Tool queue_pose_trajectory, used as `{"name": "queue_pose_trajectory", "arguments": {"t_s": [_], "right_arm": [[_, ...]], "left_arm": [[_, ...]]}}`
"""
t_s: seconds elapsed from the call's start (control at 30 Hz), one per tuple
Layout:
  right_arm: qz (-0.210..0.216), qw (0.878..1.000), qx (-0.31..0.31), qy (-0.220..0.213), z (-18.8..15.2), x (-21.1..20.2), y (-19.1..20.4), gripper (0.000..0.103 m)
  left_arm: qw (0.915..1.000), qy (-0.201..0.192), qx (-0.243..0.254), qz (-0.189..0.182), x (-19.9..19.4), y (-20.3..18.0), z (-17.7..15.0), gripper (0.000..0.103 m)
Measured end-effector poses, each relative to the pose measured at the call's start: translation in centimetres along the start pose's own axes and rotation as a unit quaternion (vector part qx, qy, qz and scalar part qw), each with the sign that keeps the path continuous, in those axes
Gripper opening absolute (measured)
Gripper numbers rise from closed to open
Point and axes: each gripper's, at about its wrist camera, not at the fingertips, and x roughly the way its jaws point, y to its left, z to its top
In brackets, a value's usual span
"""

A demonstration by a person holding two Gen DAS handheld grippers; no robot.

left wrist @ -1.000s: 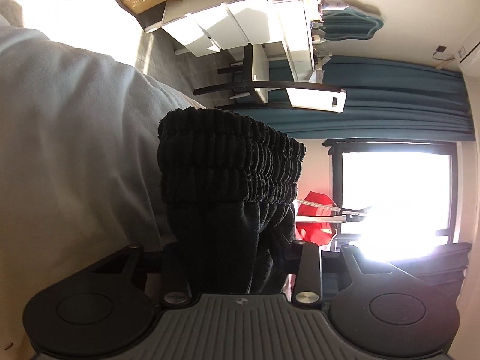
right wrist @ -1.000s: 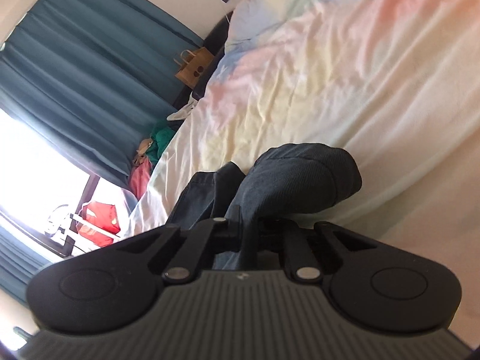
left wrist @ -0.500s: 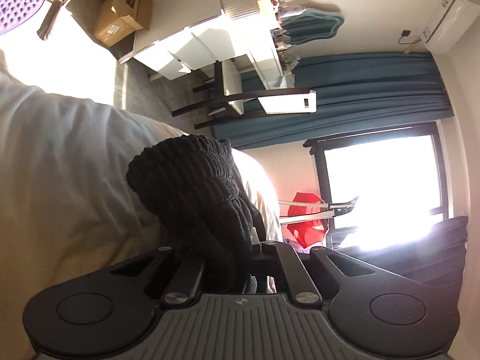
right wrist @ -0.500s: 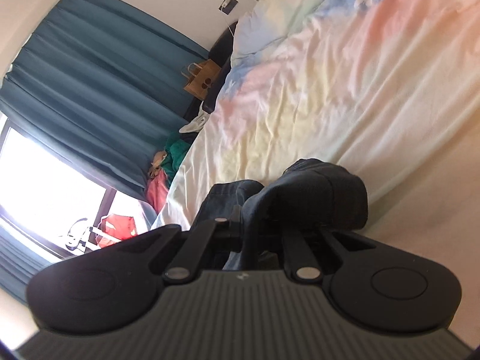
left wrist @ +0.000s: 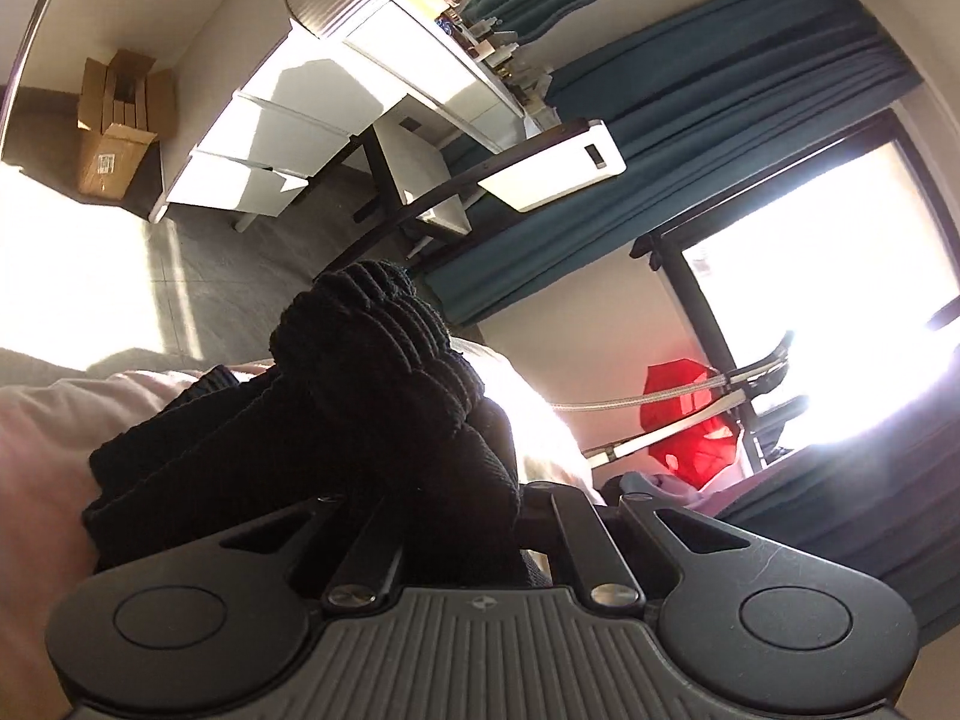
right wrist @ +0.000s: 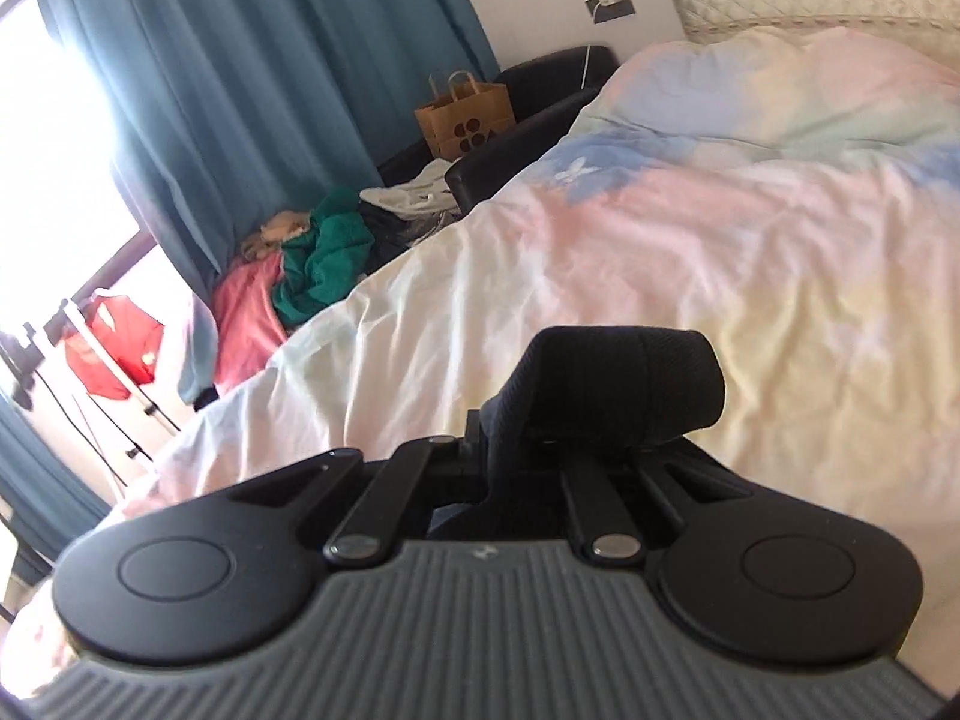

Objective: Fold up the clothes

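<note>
Lower centre, left wrist view: your left hand-held gripper (left wrist: pixel 456 516) is clamped on a black ribbed garment (left wrist: pixel 372 396). The cloth bunches up directly ahead of the fingers and hides their tips; only the linkage bars show. More of the garment trails toward the lower left of the frame, onto the bed (left wrist: pixel 42 420).

Lower centre, right wrist view: your right hand-held gripper (right wrist: pixel 516 456) is likewise closed on a dark fold of cloth (right wrist: pixel 618 384), which rises just ahead of the jaws and curls toward the right of the frame. It appears to be the other end of the same garment, though neither view shows the span between the two grips, so you cannot confirm this.

The relation that governs the coming move: the garment lies directly in front of each gripper, pinched at both. Its long axis presumably runs between your two hands, outside both frames. Neither hand is nearer; both already hold it.

Middle distance: the pastel duvet (right wrist: pixel 690 228) fills the right half of the right view, offering a flat surface on which to lay the fold.

Far: a white desk (left wrist: pixel 372 60) at upper centre, teal curtains (right wrist: pixel 240 90) and an overexposed window (left wrist: pixel 810 300), whose glare washes out detail.
</note>
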Motion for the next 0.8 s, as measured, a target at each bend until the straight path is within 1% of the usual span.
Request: {"name": "queue_pose_trajectory", "arguments": {"t_s": [0.07, 0.17, 0.23, 0.33, 0.37, 0.4, 0.43, 0.47, 0.5, 0.57, 0.6, 0.63, 0.67, 0.7, 0.77, 0.8], "right_arm": [[-0.018, 0.999, -0.026, 0.011, 0.0, 4.1, 2.5, 0.007], [-0.035, 0.998, -0.050, 0.034, -1.6, 8.6, 3.7, 0.007], [-0.043, 0.996, -0.054, 0.054, -2.8, 10.9, 3.7, 0.008], [-0.029, 0.998, -0.019, 0.052, -3.3, 11.5, 3.0, 0.011], [-0.023, 0.998, -0.007, 0.055, -3.1, 11.2, 2.6, 0.012], [-0.016, 0.998, 0.005, 0.058, -2.9, 10.8, 2.2, 0.015], [-0.010, 0.998, 0.016, 0.062, -2.6, 10.5, 1.8, 0.023], [-0.004, 0.997, 0.028, 0.065, -2.4, 10.2, 1.5, 0.029], [0.001, 0.997, 0.040, 0.069, -2.1, 9.3, 0.8, 0.042], [0.019, 0.996, 0.058, 0.060, -1.5, 6.9, -0.5, 0.043], [0.029, 0.996, 0.065, 0.053, -1.3, 5.6, -1.2, 0.045], [0.040, 0.996, 0.072, 0.046, -1.1, 4.3, -1.9, 0.053], [0.048, 0.995, 0.081, 0.043, -1.1, 2.7, -2.8, 0.058], [0.056, 0.993, 0.092, 0.042, -1.2, 1.4, -3.7, 0.065], [0.069, 0.989, 0.121, 0.041, -1.9, -1.2, -5.7, 0.066], [0.075, 0.986, 0.138, 0.048, -2.5, -2.2, -6.6, 0.066]], "left_arm": [[0.9992, 0.007, 0.018, 0.035, 5.4, -0.8, -0.3, 0.006], [0.9951, 0.024, 0.047, 0.084, 11.7, -0.8, -1.3, 0.007], [0.9918, 0.035, 0.064, 0.105, 14.0, -0.4, -2.1, 0.007], [0.9887, 0.038, 0.086, 0.117, 15.2, -0.5, -2.8, 0.011], [0.9884, 0.042, 0.091, 0.114, 15.1, -0.6, -2.7, 0.012], [0.9884, 0.046, 0.095, 0.110, 14.8, -0.7, -2.7, 0.015], [0.9887, 0.052, 0.098, 0.101, 14.3, -0.7, -2.5, 0.022], [0.9890, 0.058, 0.101, 0.091, 13.7, -0.7, -2.4, 0.026], [0.9893, 0.066, 0.102, 0.081, 13.0, -0.7, -2.2, 0.031], [0.9904, 0.081, 0.098, 0.054, 10.9, -0.3, -1.8, 0.049], [0.9911, 0.086, 0.094, 0.038, 9.5, 0.0, -1.7, 0.054], [0.9915, 0.088, 0.093, 0.022, 8.0, 0.4, -1.7, 0.066], [0.9913, 0.091, 0.093, 0.013, 6.3, 0.7, -1.9, 0.081], [0.9909, 0.096, 0.094, 0.005, 4.7, 1.1, -2.1, 0.084], [0.9896, 0.108, 0.095, -0.013, 1.5, 2.3, -2.7, 0.088], [0.9890, 0.116, 0.088, -0.022, 0.2, 3.2, -3.2, 0.090]]}}
